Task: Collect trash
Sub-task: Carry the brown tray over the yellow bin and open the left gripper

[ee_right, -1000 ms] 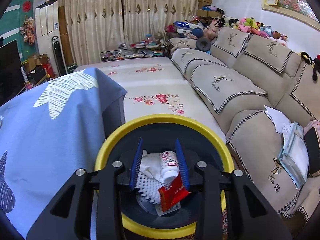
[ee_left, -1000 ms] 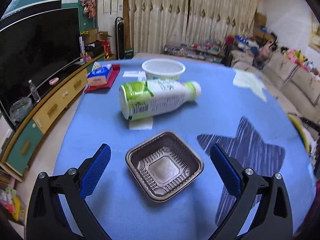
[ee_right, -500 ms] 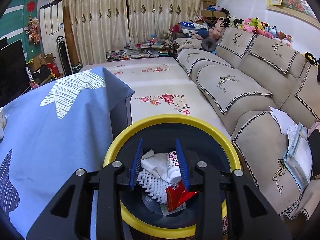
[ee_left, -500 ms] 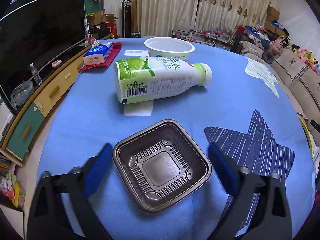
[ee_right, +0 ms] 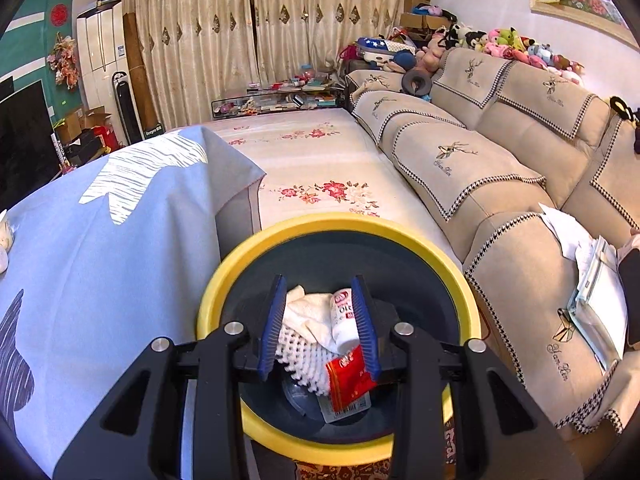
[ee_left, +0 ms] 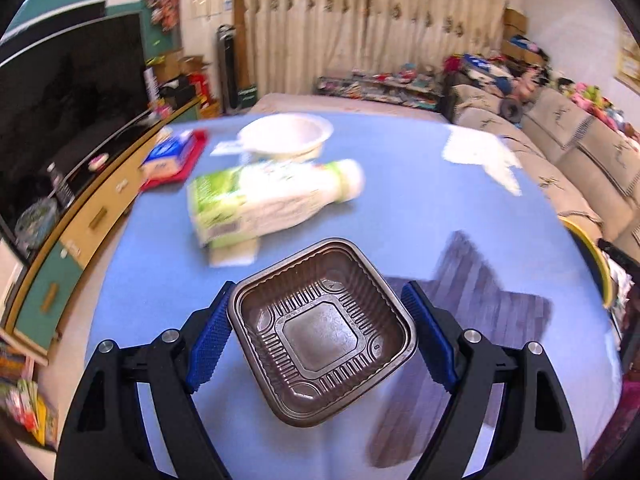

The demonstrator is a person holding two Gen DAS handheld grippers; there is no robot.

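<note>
In the left wrist view a brown plastic tray sits between the blue pads of my left gripper, which is shut on it and seems to hold it above the blue tablecloth. Behind it lie a green-and-white bottle on its side and a white bowl. In the right wrist view my right gripper hangs over the yellow-rimmed bin, partly shut and holding nothing. The bin holds a white cloth, a small white bottle and a red wrapper.
A tissue pack on a red mat lies at the table's far left. A TV cabinet stands left of the table. A beige sofa stands right of the bin, with papers on it. The bin's rim shows at the table's right edge.
My left gripper has moved forward and closed on the brown tray, which now looks lifted off the cloth. My right gripper stays over the bin and has shifted slightly.
</note>
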